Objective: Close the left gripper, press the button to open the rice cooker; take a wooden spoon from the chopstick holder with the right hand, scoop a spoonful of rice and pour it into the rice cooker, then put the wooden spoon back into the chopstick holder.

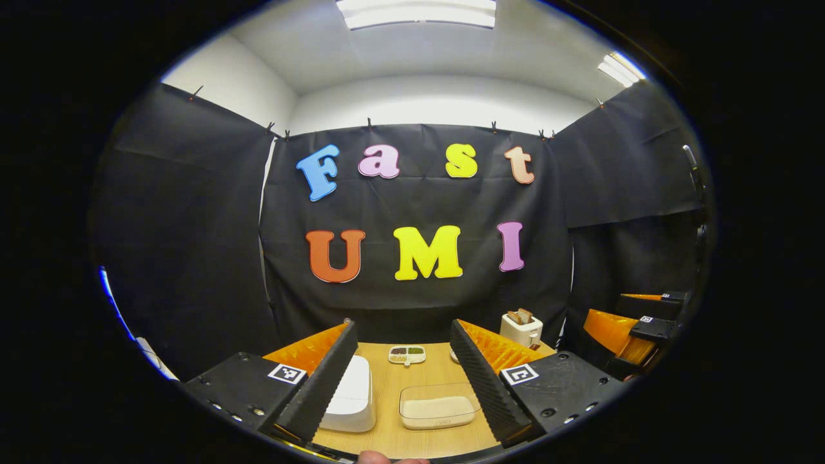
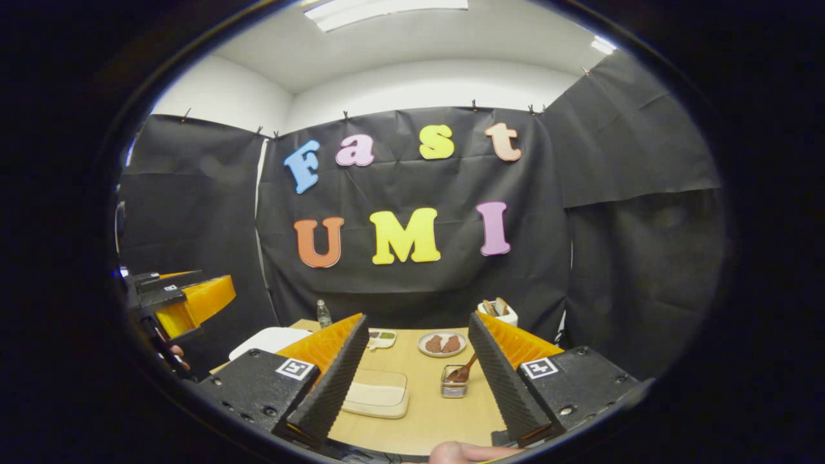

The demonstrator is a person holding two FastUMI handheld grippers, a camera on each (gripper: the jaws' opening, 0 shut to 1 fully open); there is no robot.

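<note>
left hand-held gripper (image 1: 403,380): fingers apart above tabletop (image 1: 387,393) | right hand-held gripper (image 2: 416,380): fingers apart, empty | wooden spoon (image 2: 465,368) in chopstick holder (image 2: 454,381)

Toaster (image 1: 521,329), water bottle (image 2: 323,314), plate (image 2: 442,344)

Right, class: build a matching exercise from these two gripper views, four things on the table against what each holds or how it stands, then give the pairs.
Things
1. rice cooker
2. chopstick holder
3. toaster
4. plate

States
A. two slices stick out of its top
B. white, lid shut
C. a wooden spoon leans in it
D. two brown pieces lie on it

Pairs: 1-B, 2-C, 3-A, 4-D
</note>
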